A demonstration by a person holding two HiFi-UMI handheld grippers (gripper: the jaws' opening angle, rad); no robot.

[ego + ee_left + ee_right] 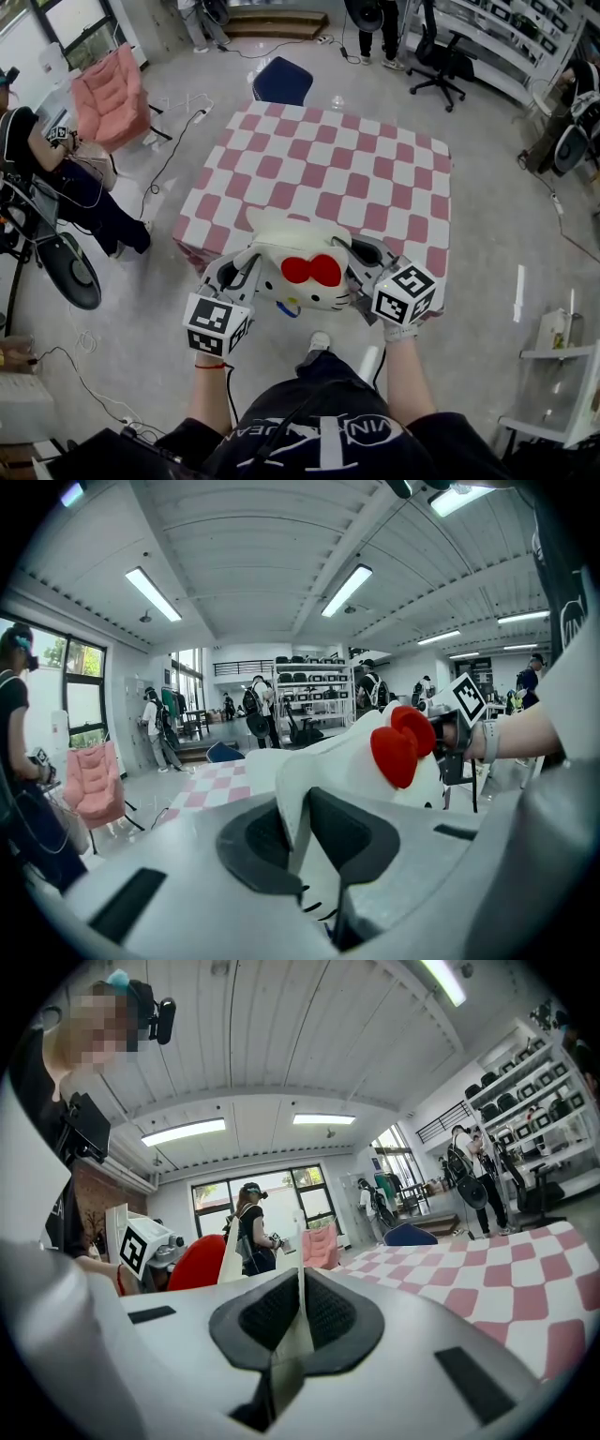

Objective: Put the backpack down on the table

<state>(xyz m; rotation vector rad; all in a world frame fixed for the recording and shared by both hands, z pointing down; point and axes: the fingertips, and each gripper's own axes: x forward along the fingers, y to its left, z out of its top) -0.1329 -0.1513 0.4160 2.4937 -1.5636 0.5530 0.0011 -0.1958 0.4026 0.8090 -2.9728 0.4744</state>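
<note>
Flanking the backpack (298, 265), left gripper (246, 274) and right gripper (362, 264), jaws clamped

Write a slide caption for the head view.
The left tool and right tool grip a white cat-face backpack with a red bow at the near edge of a pink-checkered table.

Room as I saw it. A grey floor (487, 234) lay around the pink-and-white checked table (375, 178). A pink armchair (111, 98) stood to my left, a blue chair (282, 81) at the far side, and an office chair (441, 58) near the shelving (525, 37). Strip lights (155, 593) lit a white ceiling (244, 564). Windows (234, 1206) filled one wall.
</note>
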